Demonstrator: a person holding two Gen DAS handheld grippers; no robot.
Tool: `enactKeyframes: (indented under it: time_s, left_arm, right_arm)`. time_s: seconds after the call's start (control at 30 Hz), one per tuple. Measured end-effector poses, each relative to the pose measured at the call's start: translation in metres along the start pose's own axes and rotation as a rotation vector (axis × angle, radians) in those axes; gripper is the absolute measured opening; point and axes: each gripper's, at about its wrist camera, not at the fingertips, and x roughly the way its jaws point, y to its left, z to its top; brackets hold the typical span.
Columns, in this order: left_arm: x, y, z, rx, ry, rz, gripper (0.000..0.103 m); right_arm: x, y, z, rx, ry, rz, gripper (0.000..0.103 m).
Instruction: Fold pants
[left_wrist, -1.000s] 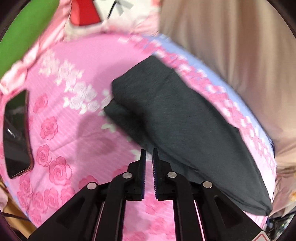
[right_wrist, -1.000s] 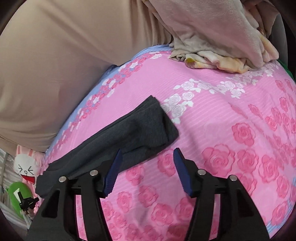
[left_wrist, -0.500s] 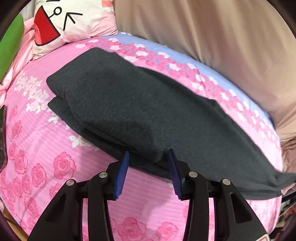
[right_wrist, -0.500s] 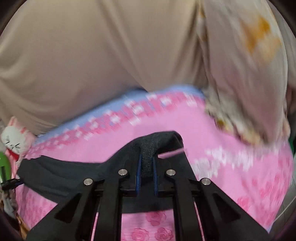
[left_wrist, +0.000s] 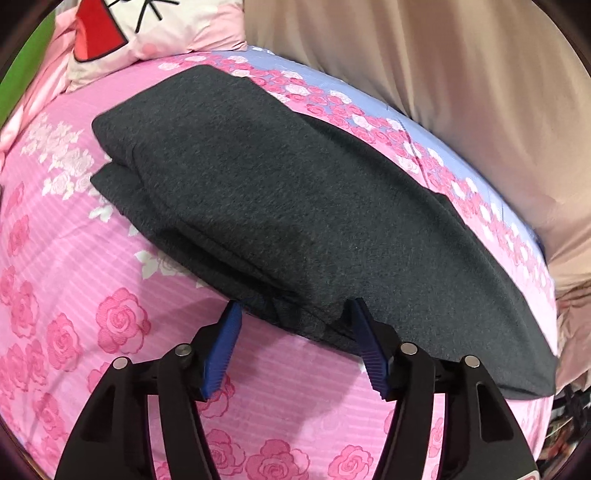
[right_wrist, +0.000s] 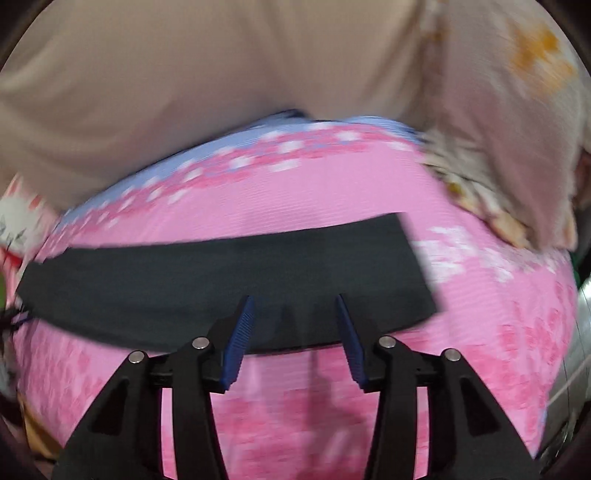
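Dark grey pants lie folded lengthwise on a pink rose-print bedsheet. In the left wrist view my left gripper stands at the pants' near edge, its jaws opening, with a bump of cloth between the blue pads but not pressed. The right wrist view is blurred: there the pants stretch as a long dark band, and my right gripper hangs over their near edge with jaws opening and the cloth lying flat, released.
A beige curtain hangs along the far side of the bed. A cartoon pillow rests at the far left. A crumpled pale blanket is piled at the right end of the bed.
Both grippers swung round to the pants' long edge. The left one went from shut to wide open. The right one pinched the pants, carried the fold across, then let go.
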Motion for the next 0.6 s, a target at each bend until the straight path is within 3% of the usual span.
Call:
enactKeyframes:
  time_s: [0.07, 0.13, 0.2, 0.27, 0.37, 0.43, 0.6]
  left_arm:
    - [0.000, -0.002, -0.001, 0.025, -0.006, 0.006, 0.058]
    - [-0.002, -0.002, -0.003, 0.049, 0.011, -0.013, 0.035]
    - [-0.007, 0.004, -0.003, 0.024, 0.044, -0.070, 0.030]
    - [-0.018, 0.011, -0.003, 0.015, 0.027, -0.083, 0.030]
    - [-0.040, 0.018, -0.007, 0.029, -0.016, -0.099, 0.033]
    - [-0.050, 0.020, -0.009, 0.034, -0.038, -0.103, 0.047]
    - [-0.070, 0.021, -0.015, 0.075, -0.104, -0.098, 0.057]
  right_arm:
    - [0.013, 0.045, -0.007, -0.052, 0.016, 0.068, 0.045]
    - [0.026, 0.101, -0.013, -0.138, 0.035, 0.166, 0.045]
    - [0.033, 0.152, -0.020, -0.227, 0.048, 0.236, 0.045]
    - [0.045, 0.208, -0.028, -0.331, 0.075, 0.313, 0.047]
    - [0.067, 0.285, -0.038, -0.470, 0.117, 0.377, 0.053]
    - [0.081, 0.318, -0.042, -0.527, 0.131, 0.400, 0.053]
    - [0.117, 0.392, -0.043, -0.622, 0.142, 0.440, 0.052]
